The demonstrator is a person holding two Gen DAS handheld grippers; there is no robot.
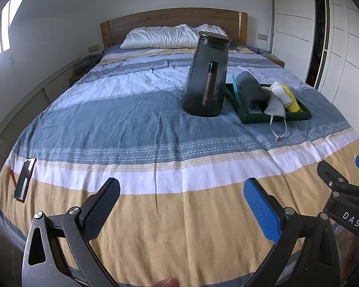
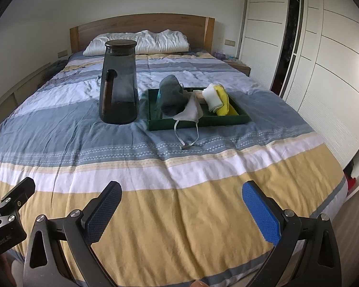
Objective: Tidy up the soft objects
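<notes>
A green tray (image 2: 241, 119) (image 1: 278, 117) lies on the bed and holds a rolled grey cloth (image 2: 171, 95) (image 1: 250, 89), a white cloth (image 2: 211, 96) (image 1: 281, 93) and a yellow cloth (image 2: 223, 102) (image 1: 293, 100). A grey face mask (image 2: 190, 112) (image 1: 275, 107) hangs over the tray's front rim, its straps on the bedspread. My left gripper (image 1: 182, 205) and right gripper (image 2: 183, 205) are both open and empty, low over the foot of the bed, well short of the tray.
A tall smoked-glass pitcher (image 2: 119, 83) (image 1: 208, 76) with a lid stands left of the tray. A phone (image 1: 25, 179) lies at the bed's left edge. White pillows (image 2: 141, 43) sit at the wooden headboard. Wardrobe doors (image 2: 323, 47) line the right side.
</notes>
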